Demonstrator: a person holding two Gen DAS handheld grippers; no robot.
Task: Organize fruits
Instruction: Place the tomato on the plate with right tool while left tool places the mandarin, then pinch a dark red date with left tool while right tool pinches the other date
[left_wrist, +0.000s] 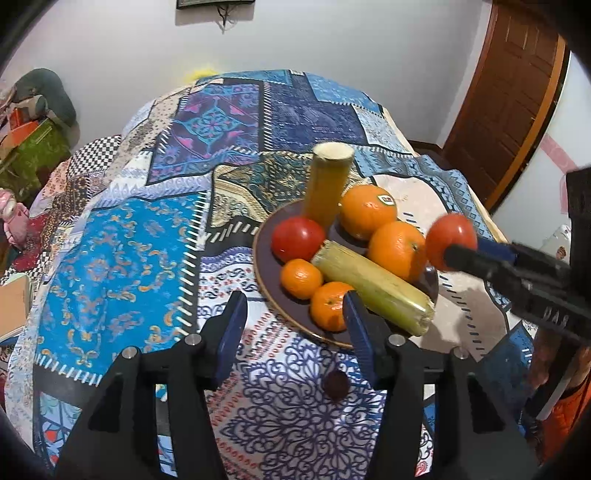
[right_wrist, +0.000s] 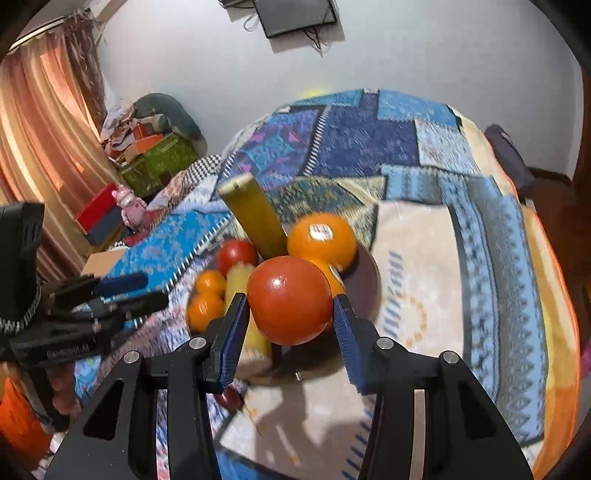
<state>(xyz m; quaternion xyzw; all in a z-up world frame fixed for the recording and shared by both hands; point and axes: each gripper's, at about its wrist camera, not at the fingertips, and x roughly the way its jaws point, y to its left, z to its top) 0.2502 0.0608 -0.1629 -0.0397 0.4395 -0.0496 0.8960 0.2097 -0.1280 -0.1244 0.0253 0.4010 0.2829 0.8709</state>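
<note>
Left wrist view: the left gripper (left_wrist: 295, 314) stands wide open and empty, its right finger overlapping the near rim of the dark plate (left_wrist: 264, 280) of fruit. At right, the right gripper (left_wrist: 452, 245) carries a red tomato (left_wrist: 448, 232) just beyond the plate's edge.

Right wrist view: the tomato (right_wrist: 290, 299) sits clamped between both blue pads (right_wrist: 347, 332), above the plate (right_wrist: 364, 277).
</note>
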